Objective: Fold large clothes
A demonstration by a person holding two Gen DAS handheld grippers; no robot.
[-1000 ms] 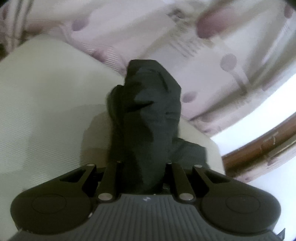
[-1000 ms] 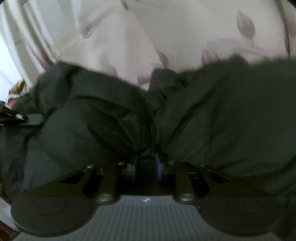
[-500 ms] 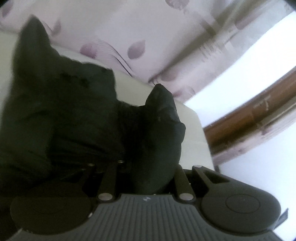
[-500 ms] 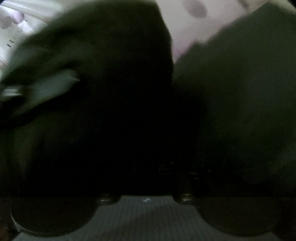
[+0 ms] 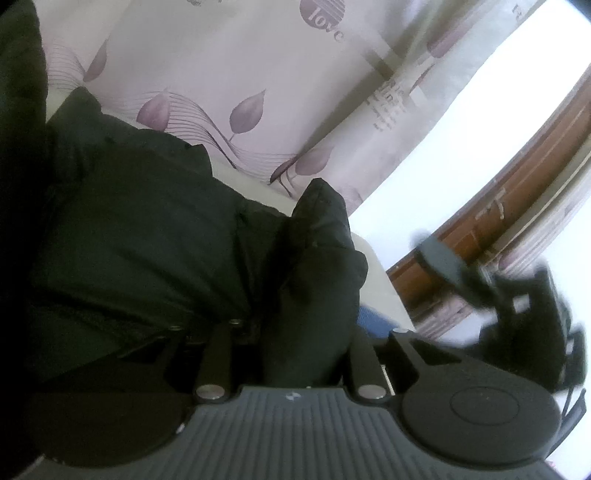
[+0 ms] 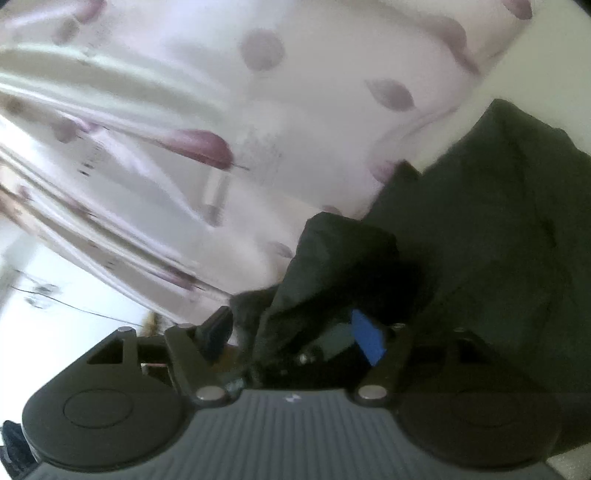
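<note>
Black jacket [image 5: 147, 236] bunches in the nearly closed, just-easing left gripper [image 5: 295, 332] while the right gripper [image 6: 291, 332] spreads open, releasing its fold.

The left gripper [image 5: 295, 332] pinches dark cloth, jaws easing apart, while the right gripper [image 6: 291, 332] jaws spread wide.

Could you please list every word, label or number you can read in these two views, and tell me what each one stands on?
"love": printed under a striped purple circle on the curtain, top of the left wrist view.
Grey lines of print further right on the same curtain: too blurred to read.
Faint print on the curtain in the right wrist view: too blurred to read.
Small white mark on each gripper body: a logo, no letters legible.
</note>
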